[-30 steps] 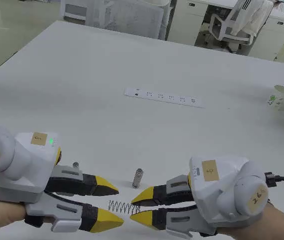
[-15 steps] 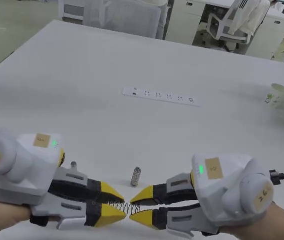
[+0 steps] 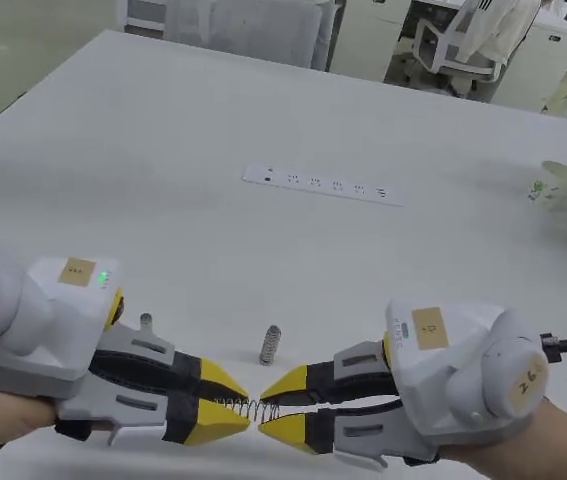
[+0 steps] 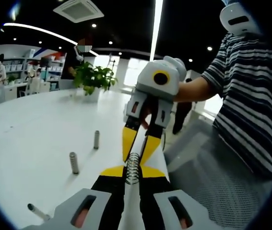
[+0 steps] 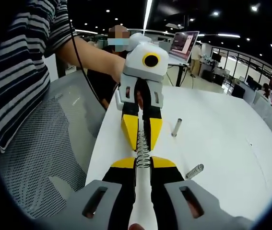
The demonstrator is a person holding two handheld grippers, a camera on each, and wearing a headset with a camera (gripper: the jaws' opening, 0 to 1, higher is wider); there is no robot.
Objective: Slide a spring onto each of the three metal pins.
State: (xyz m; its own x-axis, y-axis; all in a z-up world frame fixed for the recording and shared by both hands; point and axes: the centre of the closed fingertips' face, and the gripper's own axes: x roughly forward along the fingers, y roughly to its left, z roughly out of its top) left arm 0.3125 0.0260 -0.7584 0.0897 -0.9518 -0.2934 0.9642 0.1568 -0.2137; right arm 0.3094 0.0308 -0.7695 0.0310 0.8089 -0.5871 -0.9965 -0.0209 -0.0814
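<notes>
I've got left gripper [image 3: 247, 407] and right gripper [image 3: 263, 408] each clamped on an end of the loose spring [image 3: 254, 406], just my side of the sprung pin [image 3: 270, 344] (bare pin [image 3: 146, 322] well left of it); uneven pull could stretch or ping it away.

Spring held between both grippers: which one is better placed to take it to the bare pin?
Left, probably. The bare pin stands close beside the left gripper; the right gripper is farther, beyond the sprung pin. Both grip the spring.
</notes>
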